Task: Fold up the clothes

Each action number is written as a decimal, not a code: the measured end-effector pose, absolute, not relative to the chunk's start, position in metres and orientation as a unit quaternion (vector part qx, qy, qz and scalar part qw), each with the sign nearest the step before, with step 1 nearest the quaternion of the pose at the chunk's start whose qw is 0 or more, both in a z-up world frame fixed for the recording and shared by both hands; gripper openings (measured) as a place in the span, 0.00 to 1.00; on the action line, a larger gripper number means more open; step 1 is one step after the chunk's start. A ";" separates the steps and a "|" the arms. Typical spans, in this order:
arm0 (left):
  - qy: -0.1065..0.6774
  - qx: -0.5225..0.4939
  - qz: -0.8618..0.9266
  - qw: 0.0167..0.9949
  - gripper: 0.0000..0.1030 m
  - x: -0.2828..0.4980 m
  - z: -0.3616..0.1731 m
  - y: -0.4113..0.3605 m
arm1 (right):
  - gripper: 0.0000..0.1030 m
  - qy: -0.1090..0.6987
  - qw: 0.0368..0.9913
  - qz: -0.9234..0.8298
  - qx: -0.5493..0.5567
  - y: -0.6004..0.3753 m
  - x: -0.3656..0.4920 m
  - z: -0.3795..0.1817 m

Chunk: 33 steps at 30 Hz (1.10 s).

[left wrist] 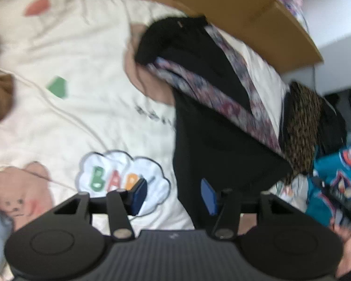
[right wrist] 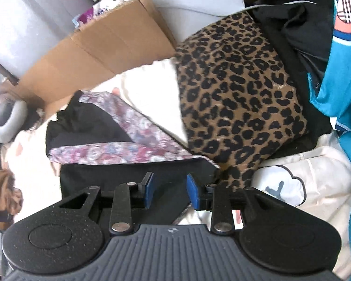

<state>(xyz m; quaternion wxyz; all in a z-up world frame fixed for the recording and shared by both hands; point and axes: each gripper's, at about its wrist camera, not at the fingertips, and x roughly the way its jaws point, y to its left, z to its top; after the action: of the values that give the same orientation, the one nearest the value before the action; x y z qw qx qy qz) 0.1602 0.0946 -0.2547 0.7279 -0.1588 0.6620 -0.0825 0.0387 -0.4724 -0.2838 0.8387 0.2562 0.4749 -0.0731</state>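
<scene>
A black garment with a pink-and-grey floral lining lies on a cream bedspread. My left gripper hovers open just over the garment's near left edge, its right pad over black cloth and its left pad over the spread's "BABY" cloud patch. In the right wrist view the same black garment shows its floral band. My right gripper stands open at the garment's near edge, with black cloth lying between the pads, not pinched.
A leopard-print garment lies to the right of the black one, with a teal printed garment and more dark clothes beyond. A cardboard box stands at the back. A grey padded ring is far left. A hand shows at lower right.
</scene>
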 end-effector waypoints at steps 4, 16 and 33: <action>0.647 -0.149 -0.048 0.747 0.60 0.170 -0.206 0.106 | 0.45 0.470 0.839 -0.068 0.265 -0.468 0.039 -0.257; 0.611 -0.137 -0.012 0.780 0.83 0.176 -0.080 0.114 | 0.85 0.463 0.842 -0.031 0.275 -0.448 0.037 -0.170; 0.592 -0.097 -0.061 0.798 0.86 0.182 -0.007 0.082 | 0.90 0.475 0.846 -0.038 0.241 -0.405 0.059 -0.045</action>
<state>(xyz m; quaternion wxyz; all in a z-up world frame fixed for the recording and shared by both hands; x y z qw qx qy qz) 0.1819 0.0816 -0.0067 0.7979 -0.0975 0.5917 -0.0613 0.0594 -0.4047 -0.0448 0.8457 0.2412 0.4746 -0.0379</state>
